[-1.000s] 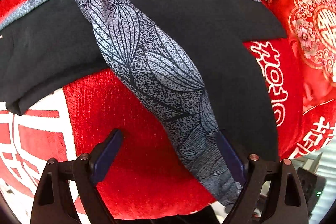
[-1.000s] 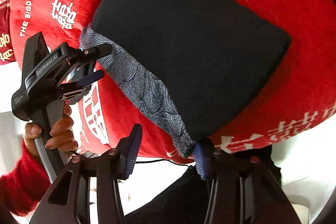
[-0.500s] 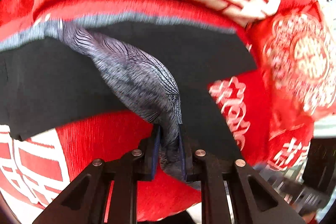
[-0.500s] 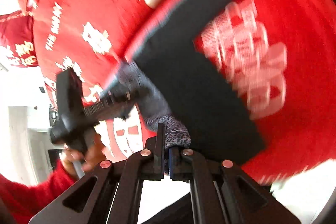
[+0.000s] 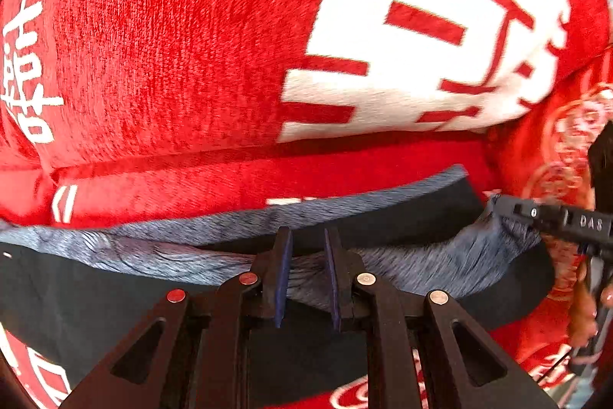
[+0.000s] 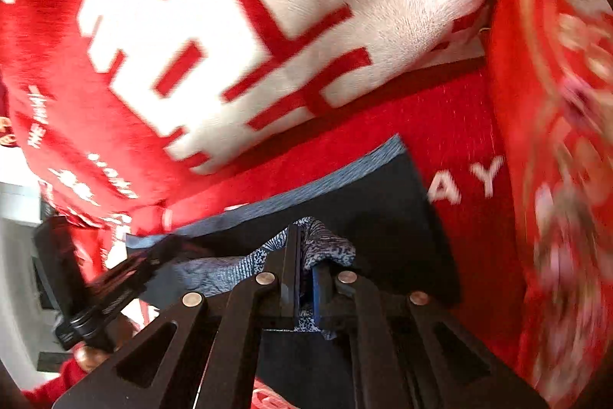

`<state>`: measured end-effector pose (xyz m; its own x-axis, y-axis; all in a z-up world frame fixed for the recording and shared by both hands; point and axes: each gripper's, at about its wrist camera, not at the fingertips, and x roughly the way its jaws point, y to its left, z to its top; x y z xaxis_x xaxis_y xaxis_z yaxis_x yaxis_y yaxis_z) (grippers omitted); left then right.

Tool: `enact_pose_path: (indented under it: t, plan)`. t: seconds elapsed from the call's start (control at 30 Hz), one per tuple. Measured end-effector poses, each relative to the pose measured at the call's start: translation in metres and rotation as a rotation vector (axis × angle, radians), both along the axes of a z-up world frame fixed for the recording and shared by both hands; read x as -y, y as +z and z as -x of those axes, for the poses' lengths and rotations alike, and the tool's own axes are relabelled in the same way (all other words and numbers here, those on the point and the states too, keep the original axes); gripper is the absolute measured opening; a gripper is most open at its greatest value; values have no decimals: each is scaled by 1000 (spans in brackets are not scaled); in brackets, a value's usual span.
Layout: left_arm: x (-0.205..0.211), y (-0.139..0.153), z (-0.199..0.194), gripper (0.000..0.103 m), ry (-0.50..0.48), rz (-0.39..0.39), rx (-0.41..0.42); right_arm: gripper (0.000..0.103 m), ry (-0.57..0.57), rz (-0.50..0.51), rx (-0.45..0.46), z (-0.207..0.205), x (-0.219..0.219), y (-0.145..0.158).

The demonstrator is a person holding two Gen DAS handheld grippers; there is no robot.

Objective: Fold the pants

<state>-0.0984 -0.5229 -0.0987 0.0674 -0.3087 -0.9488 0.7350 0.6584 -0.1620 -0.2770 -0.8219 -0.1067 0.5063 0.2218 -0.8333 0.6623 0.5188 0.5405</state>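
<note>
The pants (image 5: 402, 217) are black with a grey leaf-patterned side band. They lie on a red cover with part of them folded over. My left gripper (image 5: 305, 275) is shut on the grey band (image 5: 184, 261), which bunches between its blue pads. My right gripper (image 6: 306, 275) is shut on the band's other end (image 6: 329, 248), over the black fabric (image 6: 383, 209). Each gripper shows in the other's view: the right one at the right edge (image 5: 555, 221), the left one blurred at the left (image 6: 115, 278).
A red cover with large white characters (image 5: 172, 45) fills both views, with a seam behind the pants. A red embroidered cushion (image 5: 567, 148) stands at the right and shows in the right wrist view (image 6: 555, 102). White floor or wall (image 6: 15, 255) shows at far left.
Both grippers went from open to shut on the patterned band, then carried it up and away toward the cover's back, folding the pants over. The views now look low along the fabric.
</note>
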Motion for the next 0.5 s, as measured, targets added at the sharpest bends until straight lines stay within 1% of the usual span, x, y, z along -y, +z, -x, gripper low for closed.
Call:
enact_pose_path:
  t: [0.03,0.07,0.1,0.13,0.17,0.2,0.23,0.27,0.3,0.37,0.4,0.43,0.47,0.5]
  plan:
    - [1,-3,0,19,3,-20,10,7,11,11,-30,-2,5,-7]
    - [0,-5,0,19,2,-37,18,13,26,24,-65,-6,7,-11]
    - [-3,-7,1,21,-3,-48,26,35,41,41,-95,-9,9,-13]
    - [-5,-9,4,43,-6,-60,38,50,48,63,-111,-11,9,-10]
    - [-8,-9,7,61,-5,-70,52,75,54,101,-112,-11,9,-2]
    - [-12,-10,10,84,-1,-70,69,81,57,132,-100,-11,10,7]
    - [-16,-9,14,85,2,-63,88,81,63,176,-88,-9,9,17]
    - [-19,-12,17,85,-8,-74,90,81,68,208,-94,-7,8,25]
    - [-19,-15,21,85,-14,-92,84,81,69,236,-120,-7,9,27]
    - [-22,-25,25,85,-2,-120,69,80,72,237,-163,-1,5,24]
    - [-24,-29,26,85,5,-129,64,77,81,237,-183,1,3,19]
    - [-25,-33,26,85,11,-138,62,73,95,251,-212,1,2,12]
    - [-26,-36,26,85,15,-144,63,62,103,262,-255,0,2,2]
    - [-26,-39,25,85,18,-149,69,49,102,262,-284,-2,6,-6]
